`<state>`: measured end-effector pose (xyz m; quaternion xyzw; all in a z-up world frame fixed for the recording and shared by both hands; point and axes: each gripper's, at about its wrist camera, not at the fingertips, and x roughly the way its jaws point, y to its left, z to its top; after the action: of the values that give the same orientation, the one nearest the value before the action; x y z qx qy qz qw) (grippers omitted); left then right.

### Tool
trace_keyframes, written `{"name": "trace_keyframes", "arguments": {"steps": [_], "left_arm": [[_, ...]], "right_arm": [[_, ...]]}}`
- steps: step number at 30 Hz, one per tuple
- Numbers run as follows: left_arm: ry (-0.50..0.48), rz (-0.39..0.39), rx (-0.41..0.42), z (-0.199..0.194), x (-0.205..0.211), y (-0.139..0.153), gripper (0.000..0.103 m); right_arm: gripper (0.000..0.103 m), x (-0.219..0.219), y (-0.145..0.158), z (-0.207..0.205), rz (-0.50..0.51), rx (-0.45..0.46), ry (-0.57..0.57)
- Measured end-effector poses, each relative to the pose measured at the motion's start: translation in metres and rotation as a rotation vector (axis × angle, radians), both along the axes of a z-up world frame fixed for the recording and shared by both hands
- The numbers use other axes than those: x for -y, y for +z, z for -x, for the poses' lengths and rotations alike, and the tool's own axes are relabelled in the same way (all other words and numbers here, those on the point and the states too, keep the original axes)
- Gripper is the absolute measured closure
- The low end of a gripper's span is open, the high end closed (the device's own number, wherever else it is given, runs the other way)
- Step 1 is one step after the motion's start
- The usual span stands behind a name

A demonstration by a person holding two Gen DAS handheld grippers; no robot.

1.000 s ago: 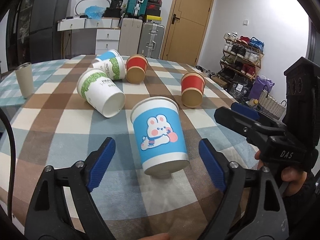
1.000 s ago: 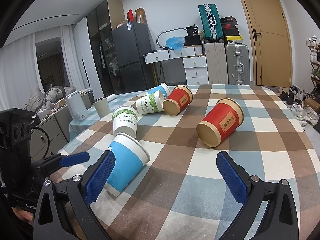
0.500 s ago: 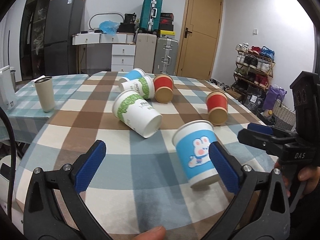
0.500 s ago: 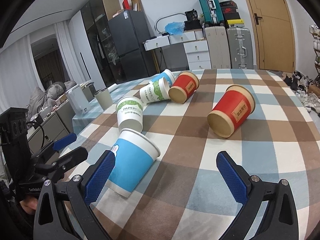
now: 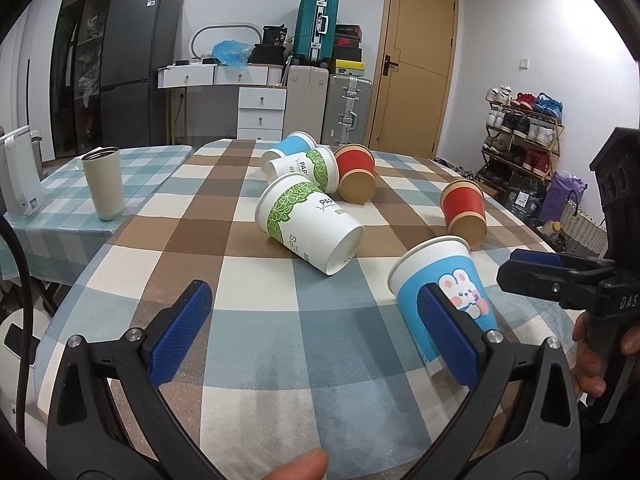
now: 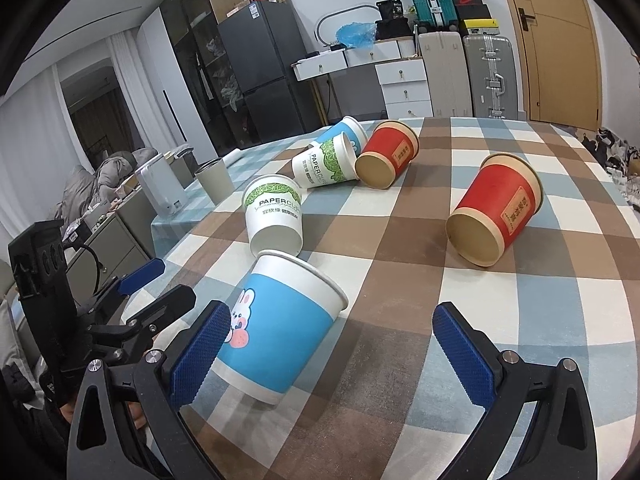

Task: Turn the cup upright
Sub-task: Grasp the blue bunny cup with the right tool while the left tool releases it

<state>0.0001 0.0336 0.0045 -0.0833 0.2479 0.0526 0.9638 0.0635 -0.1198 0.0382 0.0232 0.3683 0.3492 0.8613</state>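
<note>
On the checked desk, the blue bunny cup stands mouth up, just beside the right finger of the left tool and outside its wide gap. The right tool is also wide, its left finger overlapping the cup wall. One second ago the cup sat centred between the left tool's fingers; both tools have since drawn back. Cups are smooth tapered paper; finger pads are knurled blue.
</note>
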Motion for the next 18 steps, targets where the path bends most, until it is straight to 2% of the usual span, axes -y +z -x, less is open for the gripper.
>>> {"name": "trace_keyframes", "arguments": {"steps": [8,18], "left_arm": [[-0.003,0.000,-0.023,-0.010,-0.003,-0.008,0.000],[-0.005,0.017,-0.037,-0.016,-0.007,-0.013,0.000]], "right_arm": [[0.000,-0.007,-0.002,-0.007,0.016,-0.050,0.007],[0.000,-0.023,-0.011,-0.028,-0.006,-0.225,0.051]]}}
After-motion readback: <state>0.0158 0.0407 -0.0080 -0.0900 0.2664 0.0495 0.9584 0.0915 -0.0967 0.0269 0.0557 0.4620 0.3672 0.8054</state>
